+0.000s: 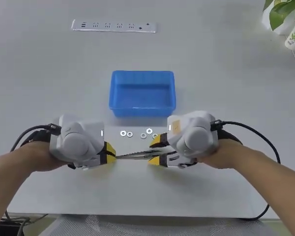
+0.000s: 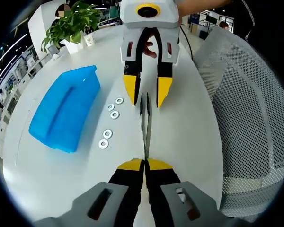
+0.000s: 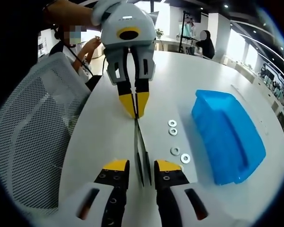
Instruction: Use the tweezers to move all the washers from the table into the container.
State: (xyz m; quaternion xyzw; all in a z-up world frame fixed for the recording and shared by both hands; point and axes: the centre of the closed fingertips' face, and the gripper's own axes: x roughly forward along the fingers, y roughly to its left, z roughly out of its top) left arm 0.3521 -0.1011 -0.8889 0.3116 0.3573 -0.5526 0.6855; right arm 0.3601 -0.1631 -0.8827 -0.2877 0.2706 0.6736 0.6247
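Several washers (image 2: 115,114) lie beside tweezers (image 2: 146,123) clamped by left gripper (image 2: 144,163)

White pwr strip (image 1: 114,26) at back, potted plant (image 1: 284,14) far-right corner, white mesh chair (image 2: 246,118) nr bench edge

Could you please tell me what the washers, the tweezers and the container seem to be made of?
The washers: likely metal, bright silvery rings with a shine. The tweezers: probably steel, thin grey blades glinting along their length. The container: apparently plastic, uniform saturated blue, smooth moulded walls with rounded corners and a soft gloss.
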